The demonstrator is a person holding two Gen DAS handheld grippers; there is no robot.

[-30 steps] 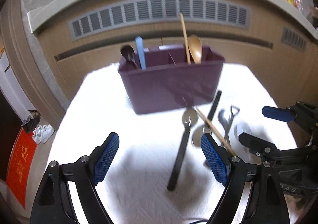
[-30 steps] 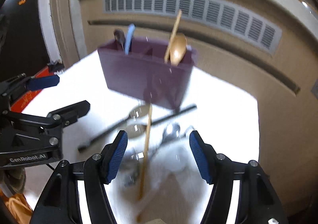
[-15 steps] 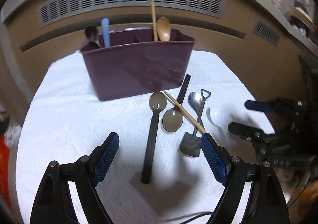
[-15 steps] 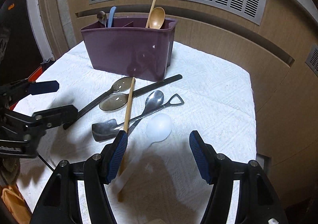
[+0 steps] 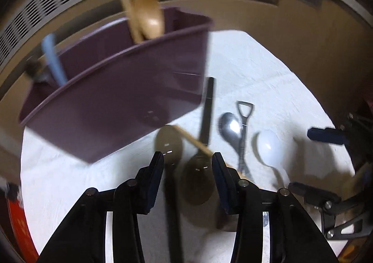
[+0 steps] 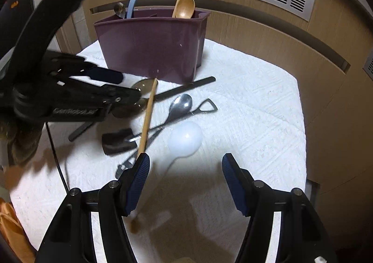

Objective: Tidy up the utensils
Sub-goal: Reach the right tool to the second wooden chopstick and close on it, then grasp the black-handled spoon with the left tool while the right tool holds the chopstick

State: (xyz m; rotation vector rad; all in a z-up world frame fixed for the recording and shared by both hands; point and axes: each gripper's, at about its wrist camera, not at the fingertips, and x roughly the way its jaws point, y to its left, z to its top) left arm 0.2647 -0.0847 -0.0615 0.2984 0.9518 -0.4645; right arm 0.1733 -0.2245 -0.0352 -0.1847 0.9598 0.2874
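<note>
we see a table under a white textured cloth (image 6: 256, 104), its near and left edges cut off by the frame, and on it a deep purple plastic utensil caddy (image 6: 151, 48) standing at the far side; in the left wrist view the caddy is smeared by blur and its inner dividers are hard to read. out of the caddy rise a light wooden spoon (image 6: 185, 7) with a wooden stick beside it on the right, and a pale blue handle (image 6: 131, 7) next to a metal spoon bowl (image 6: 119, 9) on the left; their lower parts are hidden inside. loose on the cloth in front lie two dark translucent long-handled spoons (image 5: 198, 181), a wooden chopstick (image 6: 147, 120) laid across the pile, a shovel-shaped metal spoon (image 6: 121, 140), a plain steel spoon (image 6: 180, 105) and a white translucent plastic spoon (image 6: 185, 139). our left gripper (image 5: 187, 169) has just been narrowing its jaws; they stand partly apart over the two dark spoons, and we cannot tell whether a pad touches either one. our right gripper (image 6: 185, 181) stands apart, gripping nothing, with the white spoon's handle running between its fingers; its left finger hides part of the chopstick, whose near end shows only as a blur.
</note>
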